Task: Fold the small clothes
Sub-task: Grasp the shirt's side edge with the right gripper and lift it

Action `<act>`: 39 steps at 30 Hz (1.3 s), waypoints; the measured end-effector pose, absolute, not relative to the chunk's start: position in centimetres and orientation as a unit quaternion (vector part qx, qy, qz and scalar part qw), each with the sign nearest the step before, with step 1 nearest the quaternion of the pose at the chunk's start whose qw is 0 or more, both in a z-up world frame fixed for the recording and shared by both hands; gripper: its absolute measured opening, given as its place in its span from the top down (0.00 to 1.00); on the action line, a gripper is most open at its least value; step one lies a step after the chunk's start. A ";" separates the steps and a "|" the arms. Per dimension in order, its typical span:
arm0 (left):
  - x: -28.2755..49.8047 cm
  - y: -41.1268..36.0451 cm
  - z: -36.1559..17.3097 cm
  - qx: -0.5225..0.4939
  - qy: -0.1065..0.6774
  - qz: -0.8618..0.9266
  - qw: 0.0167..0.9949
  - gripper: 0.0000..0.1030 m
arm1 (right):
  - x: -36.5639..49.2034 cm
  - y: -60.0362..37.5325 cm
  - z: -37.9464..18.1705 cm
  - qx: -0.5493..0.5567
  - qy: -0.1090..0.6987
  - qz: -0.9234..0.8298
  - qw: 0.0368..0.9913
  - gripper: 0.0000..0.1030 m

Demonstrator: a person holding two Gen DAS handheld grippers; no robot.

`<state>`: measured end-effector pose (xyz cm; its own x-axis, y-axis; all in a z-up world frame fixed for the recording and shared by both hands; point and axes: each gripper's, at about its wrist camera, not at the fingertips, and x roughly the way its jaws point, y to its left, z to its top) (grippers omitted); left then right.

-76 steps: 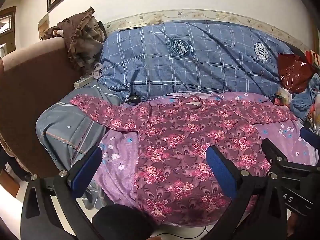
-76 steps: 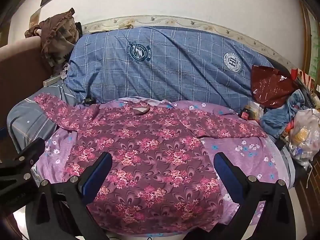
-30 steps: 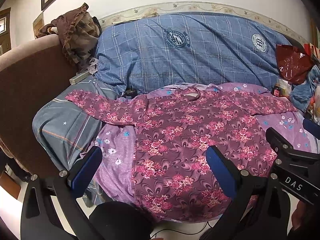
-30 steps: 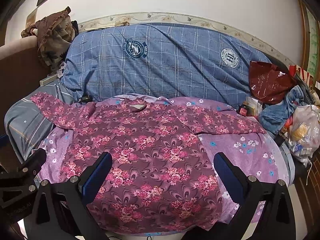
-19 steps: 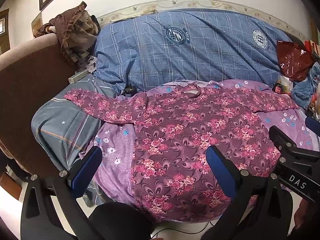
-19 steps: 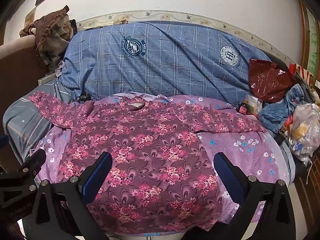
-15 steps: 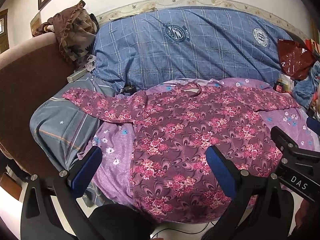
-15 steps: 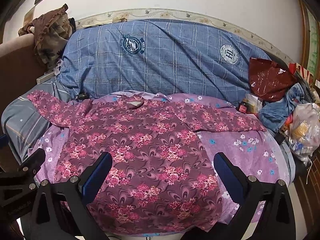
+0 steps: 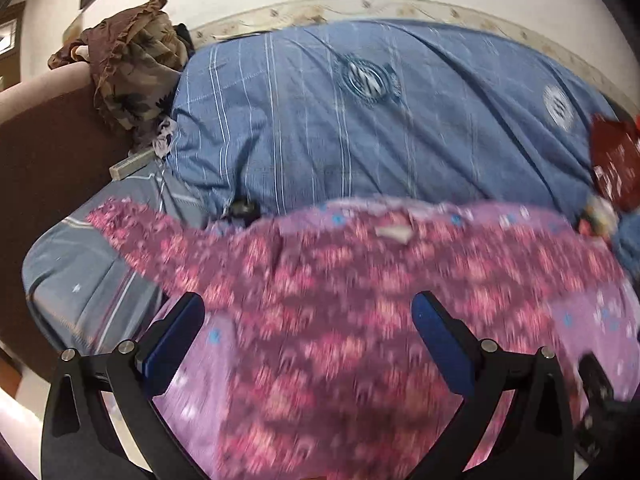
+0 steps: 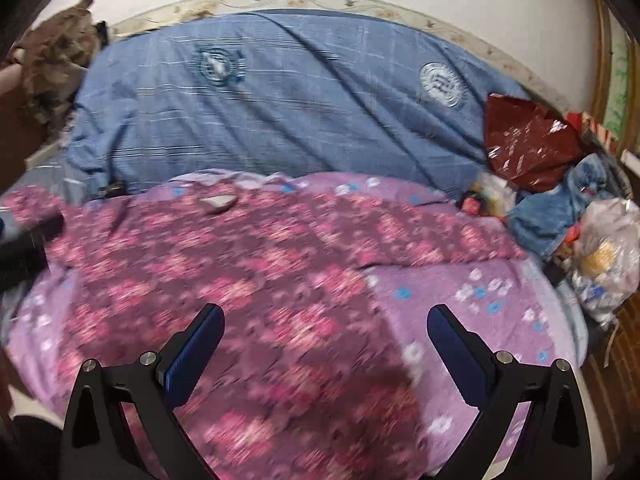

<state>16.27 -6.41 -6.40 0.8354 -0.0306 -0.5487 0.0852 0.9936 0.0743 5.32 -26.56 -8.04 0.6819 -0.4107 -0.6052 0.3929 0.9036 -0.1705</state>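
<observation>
Nearest the cameras, both hand-held grippers hang above the near edge of a sofa seat, each with its blue-padded black fingers spread wide and nothing between them. The left gripper is over the near left part of the seat, and the right gripper is over the near middle. Under them lies a maroon long-sleeved shirt with a pink flower print, spread flat and face up on a lilac sheet with small white and blue flowers. Its hem is at the near edge, its collar towards the back, and one sleeve reaches out to each side. Both views are blurred. Behind the shirt a large blue checked quilt with round badges is heaped along the sofa's back. At the far right corner sit a dark red plastic bag and a clear plastic bag. A crumpled brown cloth lies on the sofa's left arm.
</observation>
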 end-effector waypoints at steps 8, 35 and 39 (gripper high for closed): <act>20.9 -8.0 -7.8 0.020 0.280 -0.029 0.959 0.00 | 9.7 -29.8 -8.8 -0.022 0.340 -0.242 0.909 0.02; 27.6 -10.3 -23.0 0.071 0.416 -0.096 0.902 0.00 | 9.5 -73.0 -22.1 0.535 0.233 -0.317 0.748 0.94; 27.3 -9.4 -23.3 0.036 0.418 -0.099 0.903 0.00 | 10.1 -70.3 -18.8 0.459 0.218 -0.322 0.799 0.95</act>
<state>27.28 -9.44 -23.29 0.6317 -0.1485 -0.7609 0.2094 0.9777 -0.0170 10.14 -70.31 -18.79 0.6979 -0.3150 -0.6432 0.7143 0.3713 0.5932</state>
